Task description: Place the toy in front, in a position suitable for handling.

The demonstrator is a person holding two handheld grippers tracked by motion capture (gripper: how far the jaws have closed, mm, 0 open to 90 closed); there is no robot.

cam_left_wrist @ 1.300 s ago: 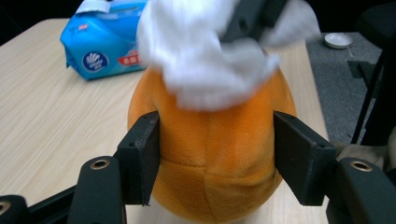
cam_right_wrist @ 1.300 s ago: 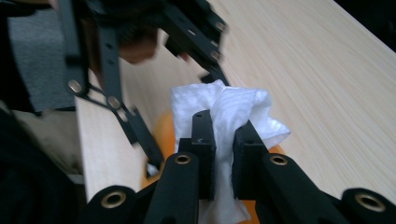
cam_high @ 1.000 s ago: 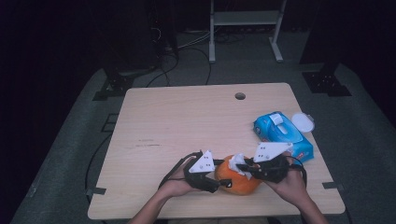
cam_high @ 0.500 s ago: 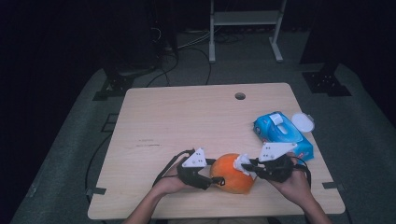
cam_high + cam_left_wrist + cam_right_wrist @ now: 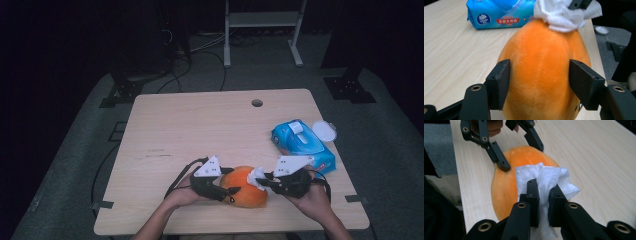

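Note:
An orange plush toy (image 5: 245, 194) lies near the table's front edge. My left gripper (image 5: 227, 192) comes from the left and is shut on it, with its pads (image 5: 500, 83) pressing both flanks of the toy (image 5: 541, 70). My right gripper (image 5: 543, 191) is shut on a crumpled white tissue (image 5: 546, 178), which rests on the upper right end of the toy (image 5: 505, 185). From the left gripper view the tissue (image 5: 561, 15) sits on the toy's far end.
A blue pack of wet wipes (image 5: 301, 145) lies at the right of the table, with a white round lid (image 5: 324, 131) beside it. A cable hole (image 5: 257, 103) is at the back of the tabletop (image 5: 200, 130). Both hands sit at the front edge.
My left gripper has shifted slightly to the left on the toy. The right gripper keeps the tissue against the toy in much the same spot.

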